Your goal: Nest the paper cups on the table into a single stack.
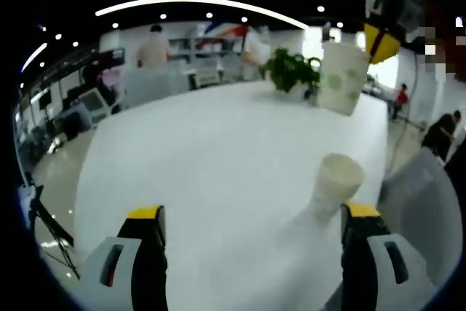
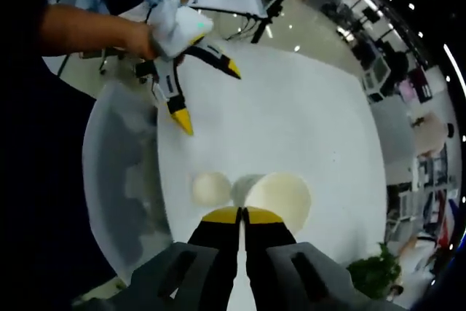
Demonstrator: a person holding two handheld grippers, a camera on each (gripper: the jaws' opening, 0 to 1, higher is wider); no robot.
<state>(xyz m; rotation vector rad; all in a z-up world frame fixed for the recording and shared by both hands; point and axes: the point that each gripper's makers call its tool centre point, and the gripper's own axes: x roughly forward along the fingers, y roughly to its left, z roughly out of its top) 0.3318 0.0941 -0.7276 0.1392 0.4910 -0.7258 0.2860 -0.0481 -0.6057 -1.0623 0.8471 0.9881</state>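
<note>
A white paper cup (image 1: 335,182) stands upside down on the white table (image 1: 204,151), just ahead of my left gripper's right jaw. My left gripper (image 1: 253,211) is open wide with nothing between its jaws. A second cup (image 1: 342,78) with a faint green print hangs in the air at the upper right, my right gripper (image 1: 381,41) pinching its rim. From above, the right gripper (image 2: 242,215) is shut on the rim of that held cup (image 2: 280,193), mouth up. The upturned cup (image 2: 211,189) sits just left of it. A hand holds the open left gripper (image 2: 207,95) over the table edge.
A potted plant (image 1: 291,69) stands at the table's far side. A grey chair (image 1: 419,194) sits at the right edge, seen also as the grey chair (image 2: 120,172) beside the table. People and desks are in the background.
</note>
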